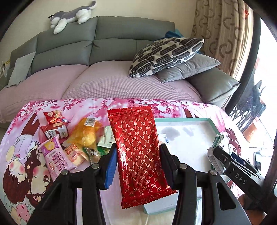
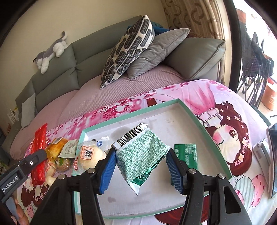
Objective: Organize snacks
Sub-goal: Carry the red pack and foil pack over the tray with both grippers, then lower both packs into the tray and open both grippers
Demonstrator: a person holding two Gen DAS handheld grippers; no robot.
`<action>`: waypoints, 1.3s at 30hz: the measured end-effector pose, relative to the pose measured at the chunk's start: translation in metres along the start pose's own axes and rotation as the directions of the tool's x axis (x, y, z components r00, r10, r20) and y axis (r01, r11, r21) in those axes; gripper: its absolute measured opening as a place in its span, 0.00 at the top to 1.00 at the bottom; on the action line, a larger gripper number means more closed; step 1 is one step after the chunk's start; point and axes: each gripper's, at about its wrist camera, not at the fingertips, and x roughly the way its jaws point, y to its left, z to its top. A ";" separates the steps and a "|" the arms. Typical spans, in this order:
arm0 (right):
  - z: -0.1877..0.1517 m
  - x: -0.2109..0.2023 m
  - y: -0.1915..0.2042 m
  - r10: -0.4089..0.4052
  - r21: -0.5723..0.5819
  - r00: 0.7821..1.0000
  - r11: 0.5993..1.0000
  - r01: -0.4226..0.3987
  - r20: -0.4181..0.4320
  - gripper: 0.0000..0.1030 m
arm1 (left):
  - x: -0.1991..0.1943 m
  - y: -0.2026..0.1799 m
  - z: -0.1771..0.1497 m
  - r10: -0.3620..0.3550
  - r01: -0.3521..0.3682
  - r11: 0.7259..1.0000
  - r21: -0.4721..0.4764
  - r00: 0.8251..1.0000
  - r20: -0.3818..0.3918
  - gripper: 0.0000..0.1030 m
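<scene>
My left gripper (image 1: 138, 161) is shut on a red packet with a gold pattern (image 1: 138, 138), held upright above the table between the snack pile and the tray. The right gripper (image 2: 142, 171) is shut on a crumpled green-and-white packet (image 2: 142, 152), held over the white tray with a teal rim (image 2: 131, 115). A dark green packet (image 2: 187, 154) lies in the tray, and a wrapped bun (image 2: 88, 155) lies at its left end. In the left wrist view the right gripper (image 1: 223, 155) shows at the right edge, beyond the tray (image 1: 190, 136).
Loose snacks (image 1: 77, 142) are heaped on the pink cartoon cloth (image 1: 22, 147) left of the tray. A phone (image 2: 271, 155) lies on the cloth to the right. Behind the table stands a grey sofa (image 1: 121, 43) with cushions (image 1: 164, 55) and a plush toy (image 1: 72, 15).
</scene>
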 end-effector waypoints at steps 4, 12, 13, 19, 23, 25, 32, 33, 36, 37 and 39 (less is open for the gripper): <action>0.003 0.000 -0.015 -0.017 0.037 1.000 0.999 0.017 0.010 0.41 | 0.008 -0.023 -0.001 -0.021 0.022 0.998 0.057 1.000 -0.015 0.52; 0.006 0.010 -0.023 -0.024 0.055 1.000 0.998 0.023 0.010 0.41 | 0.030 -0.047 0.000 -0.033 0.039 0.993 0.111 0.998 -0.058 0.52; 0.006 0.012 -0.024 -0.018 0.061 1.000 0.998 0.017 0.011 0.41 | 0.033 -0.050 0.001 -0.032 0.039 0.993 0.113 0.998 -0.062 0.52; 0.007 0.027 -0.020 -0.017 0.040 1.000 0.999 0.017 -0.005 0.40 | 0.053 -0.064 0.013 -0.048 0.058 0.992 0.115 0.995 -0.087 0.52; 0.006 0.037 -0.021 -0.031 0.037 0.999 0.999 0.032 -0.020 0.40 | 0.068 -0.072 0.020 -0.043 0.057 0.991 0.125 0.993 -0.106 0.52; 0.007 0.041 -0.022 -0.049 0.029 0.999 0.998 0.050 -0.023 0.40 | 0.075 -0.075 0.021 -0.041 0.055 0.990 0.127 0.992 -0.117 0.52; 0.009 0.049 -0.028 -0.071 0.039 0.997 0.997 0.072 -0.032 0.40 | 0.096 -0.086 0.023 -0.033 0.054 0.989 0.140 0.989 -0.143 0.52; 0.008 0.050 -0.029 -0.075 0.038 0.997 0.996 0.076 -0.036 0.40 | 0.098 -0.087 0.023 -0.034 0.054 0.989 0.139 0.989 -0.147 0.52; 0.008 0.052 -0.032 -0.074 0.046 0.997 0.996 0.076 -0.038 0.40 | 0.104 -0.088 0.023 -0.029 0.051 0.989 0.139 0.987 -0.156 0.52; 0.008 0.052 -0.032 -0.076 0.044 0.996 0.996 0.078 -0.038 0.40 | 0.106 -0.088 0.022 -0.025 0.048 0.989 0.139 0.987 -0.161 0.52; 0.008 0.052 -0.031 -0.084 0.037 0.996 0.996 0.086 -0.039 0.40 | 0.110 -0.088 0.022 -0.015 0.040 0.989 0.141 0.985 -0.171 0.52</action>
